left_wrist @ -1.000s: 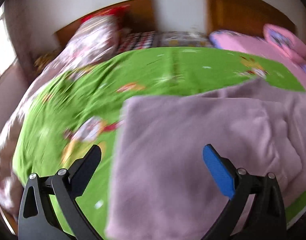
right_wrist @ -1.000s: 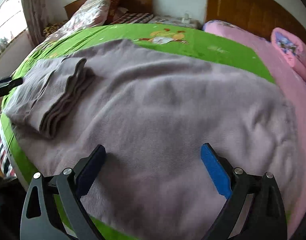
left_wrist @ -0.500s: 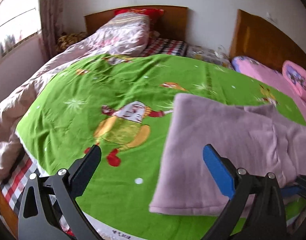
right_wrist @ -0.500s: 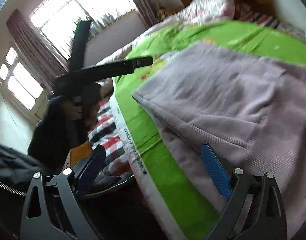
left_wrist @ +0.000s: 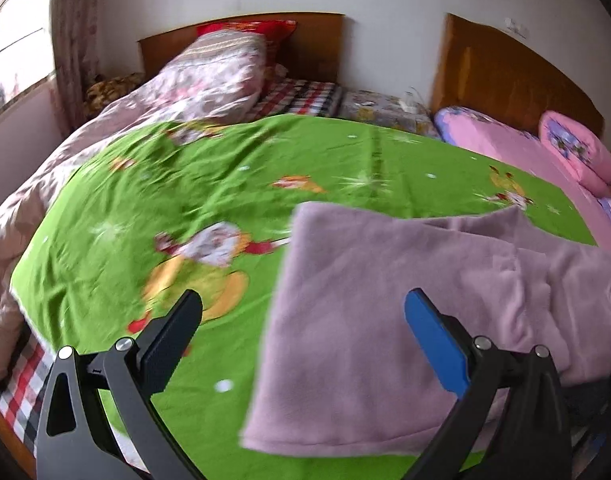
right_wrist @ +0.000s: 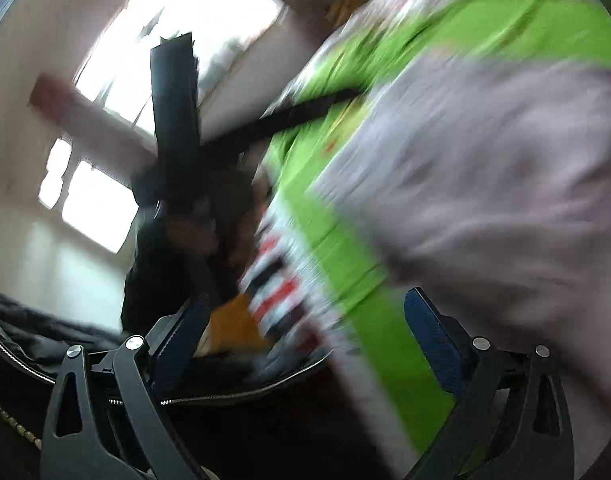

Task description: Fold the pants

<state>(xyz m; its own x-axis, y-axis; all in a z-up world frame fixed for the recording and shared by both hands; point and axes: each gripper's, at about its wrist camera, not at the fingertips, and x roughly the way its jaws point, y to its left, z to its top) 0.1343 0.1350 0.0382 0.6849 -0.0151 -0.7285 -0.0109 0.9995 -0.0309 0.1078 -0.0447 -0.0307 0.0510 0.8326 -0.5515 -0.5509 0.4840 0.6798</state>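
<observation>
The mauve fleece pants lie folded in a flat stack on the green cartoon bedspread, near the bed's front edge. My left gripper is open and empty, held above the stack's left edge. My right gripper is open and empty, off the bed's side, with the pants blurred at its upper right. The left gripper shows as a dark shape in the right wrist view.
A floral quilt and red pillow lie at the left headboard. Pink bedding and a pink pillow lie at the right. A checked sheet hangs at the bed's edge. Windows are at the left.
Both grippers have pulled back off the pants. The right gripper has swung left and down past the bed's edge. The left view has shifted slightly right over the stack.
</observation>
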